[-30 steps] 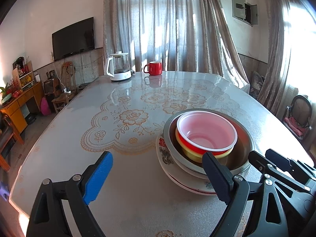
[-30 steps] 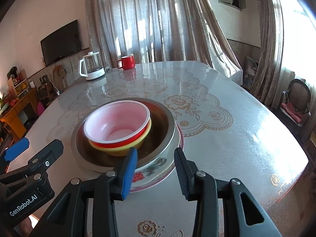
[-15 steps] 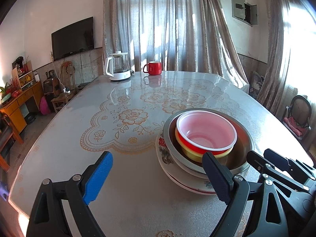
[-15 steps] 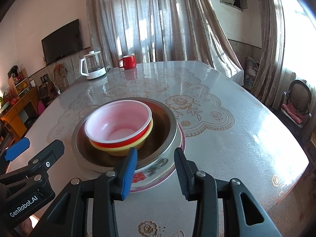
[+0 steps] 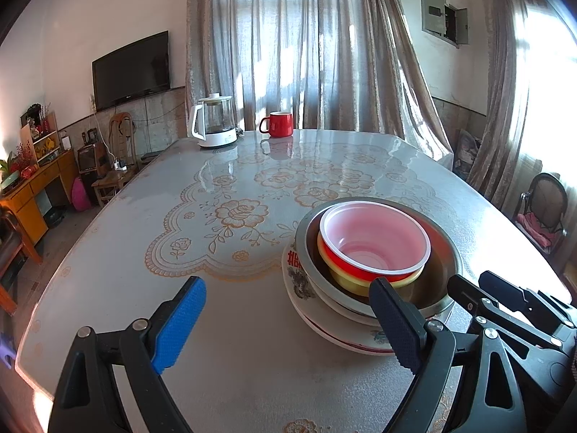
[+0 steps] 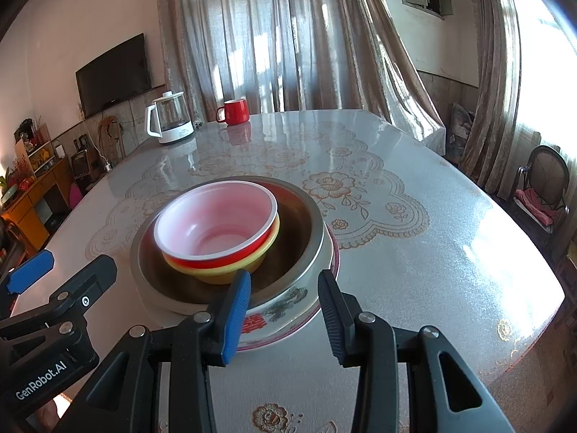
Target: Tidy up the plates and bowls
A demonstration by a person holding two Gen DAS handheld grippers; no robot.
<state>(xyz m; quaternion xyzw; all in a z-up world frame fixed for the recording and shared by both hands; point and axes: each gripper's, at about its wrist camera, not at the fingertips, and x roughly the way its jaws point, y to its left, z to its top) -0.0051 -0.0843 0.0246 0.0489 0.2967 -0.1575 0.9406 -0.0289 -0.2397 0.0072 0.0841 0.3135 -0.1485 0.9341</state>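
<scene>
On the worktop (image 5: 252, 353) sits 1 nested stack: a patterned plate (image 6: 285, 315) at the bottom, a steel bowl (image 6: 306, 231) on it, a yellow bowl (image 6: 230, 270) inside that, and a red bowl (image 6: 216, 223) with a white inside on top. In the left wrist view the stack lies at about 3 o'clock from the picture's middle; in the right wrist view it lies just left of the middle, near 9 o'clock.

The left tongs (image 5: 288, 324) stand wide apart above bare worktop, with nothing between them; the dark pad shows in front of the stack's near rim. The right tongs (image 6: 285, 314) stand partly apart and grip nothing, with the plate's near edge seen through the gap.

At 12 o'clock, at the far edge, a white kettle (image 5: 214, 126) stands just left of a red mug (image 5: 277, 124), both well apart from the stack.
</scene>
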